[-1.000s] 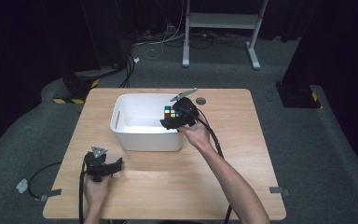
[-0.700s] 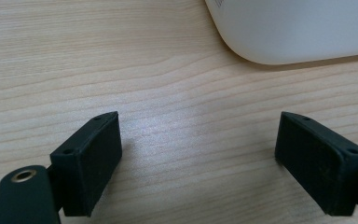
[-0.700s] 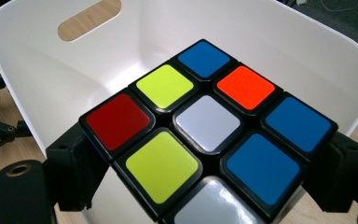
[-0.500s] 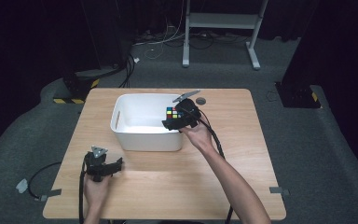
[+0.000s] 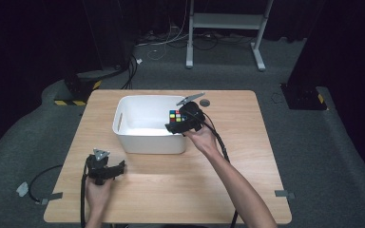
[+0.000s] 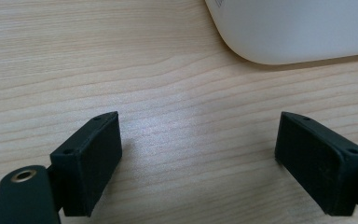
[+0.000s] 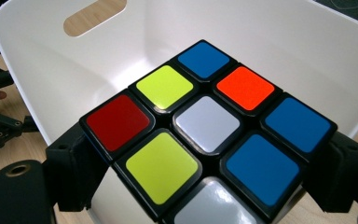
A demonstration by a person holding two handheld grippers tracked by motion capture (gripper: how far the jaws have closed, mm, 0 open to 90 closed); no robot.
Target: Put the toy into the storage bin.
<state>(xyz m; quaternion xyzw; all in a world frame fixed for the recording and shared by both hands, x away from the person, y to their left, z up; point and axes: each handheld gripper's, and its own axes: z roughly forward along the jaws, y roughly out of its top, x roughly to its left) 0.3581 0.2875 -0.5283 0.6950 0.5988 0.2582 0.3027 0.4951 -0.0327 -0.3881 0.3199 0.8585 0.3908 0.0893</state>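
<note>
High view is showing the right gripper (image 5: 177, 121) holding a puzzle cube (image 5: 175, 115) over the white bin (image 5: 147, 137), while left gripper view is showing the left gripper (image 6: 198, 154) gaping wide above the table (image 6: 121, 60), and right gripper view is showing the cube clamped between both jaws.

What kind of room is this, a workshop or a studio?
Probably a lab or recording studio: black curtains hang around a lone wooden table, cables trail over grey carpet, and yellow-black hazard tape marks a stand's base.
</note>
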